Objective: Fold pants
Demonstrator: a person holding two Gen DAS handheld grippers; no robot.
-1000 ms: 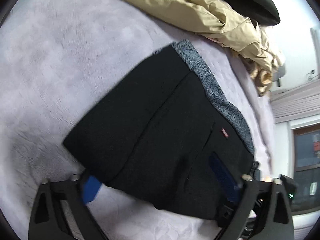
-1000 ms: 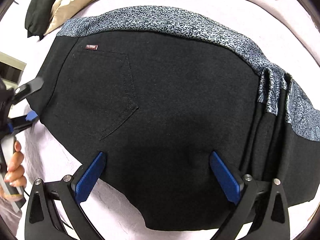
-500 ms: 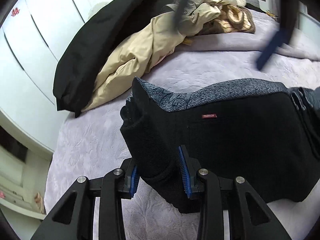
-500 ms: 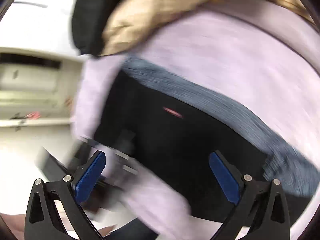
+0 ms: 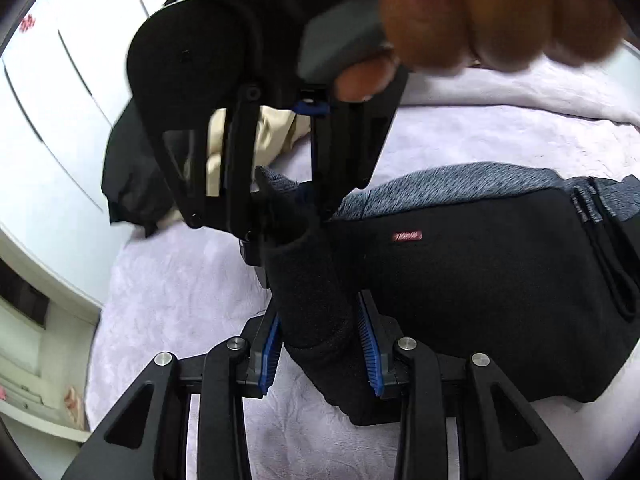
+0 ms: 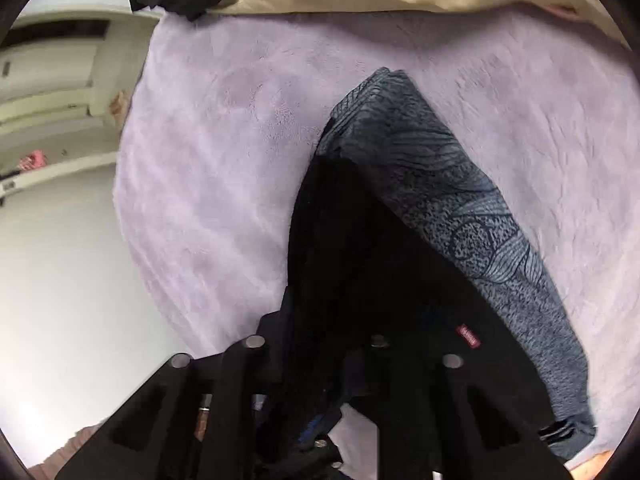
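Two grippers on black pants (image 5: 480,292), which lie folded on purple blanket (image 5: 180,280). Left gripper (image 5: 320,344) pinches end tight. Right gripper (image 5: 286,216) just closing on same end, further up. Lift both together, level, slow, so cloth stays flat.

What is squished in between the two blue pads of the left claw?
A bunched fold at the end of the black pants, pinched between the blue pads of the left claw. The left wrist view shows it.
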